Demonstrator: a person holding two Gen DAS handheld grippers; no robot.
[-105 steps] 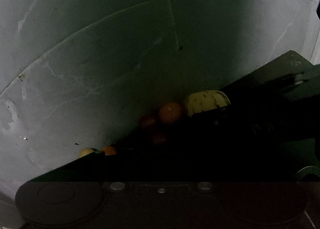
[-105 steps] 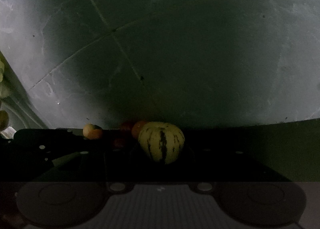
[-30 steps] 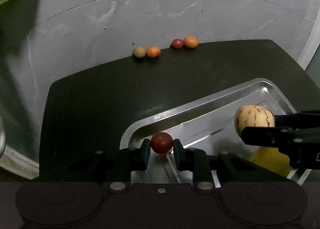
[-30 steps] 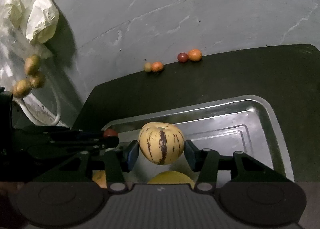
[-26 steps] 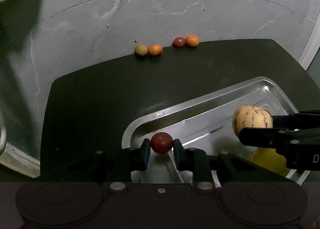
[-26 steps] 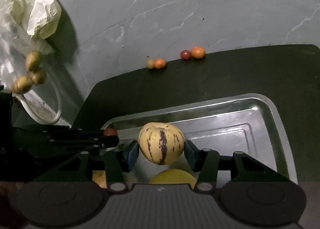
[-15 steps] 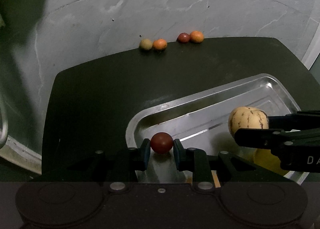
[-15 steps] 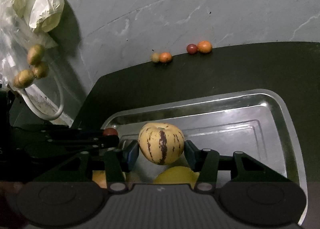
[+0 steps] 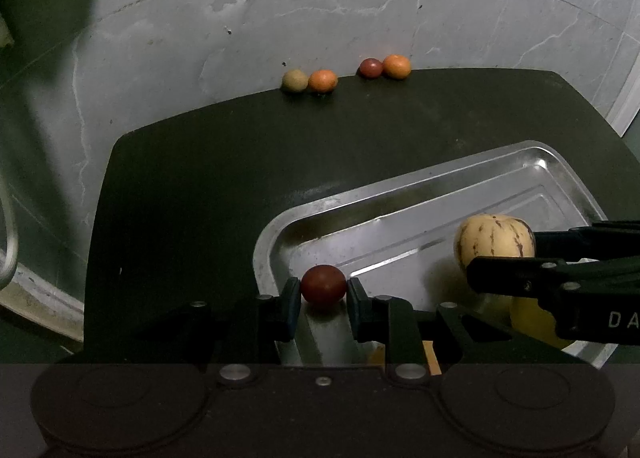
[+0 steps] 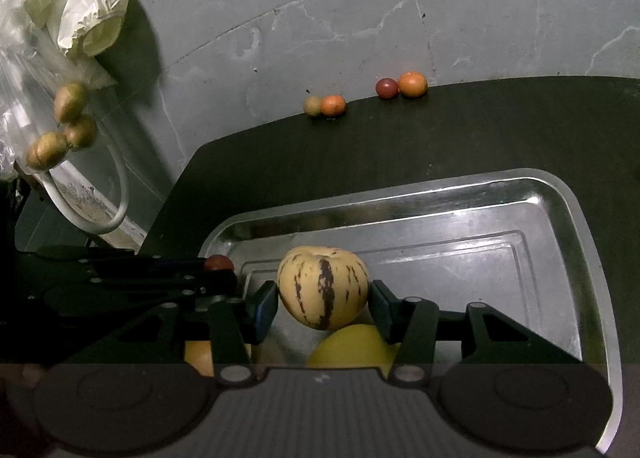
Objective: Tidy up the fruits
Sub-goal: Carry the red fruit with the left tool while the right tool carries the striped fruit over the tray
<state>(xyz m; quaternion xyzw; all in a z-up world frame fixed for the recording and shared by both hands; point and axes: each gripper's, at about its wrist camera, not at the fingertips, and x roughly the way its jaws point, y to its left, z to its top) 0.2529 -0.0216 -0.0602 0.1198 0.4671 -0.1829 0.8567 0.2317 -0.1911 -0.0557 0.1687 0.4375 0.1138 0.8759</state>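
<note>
Yellow fruit (image 10: 352, 346) in tray (image 10: 576, 218) mostly hidden behind striped melon (image 10: 323, 286) and right claw (image 10: 323, 304) body; orange fruit (image 10: 199, 356) lower left only a sliver. Dark red fruit (image 10: 218, 262) half hidden by left claw (image 9: 323, 296). Tray's near edge cut off. Plastic bag (image 10: 24, 70) clipped at left edge, contents blurred. Bench (image 9: 200, 186) front hidden.

The left gripper (image 9: 323, 292) has its two black fingers closed on a small dark red fruit (image 9: 323, 284). Just to its right, at about the same height, the right gripper (image 10: 323, 300) has its fingers set wider, clamped on a striped cream melon (image 10: 323, 286).
</note>
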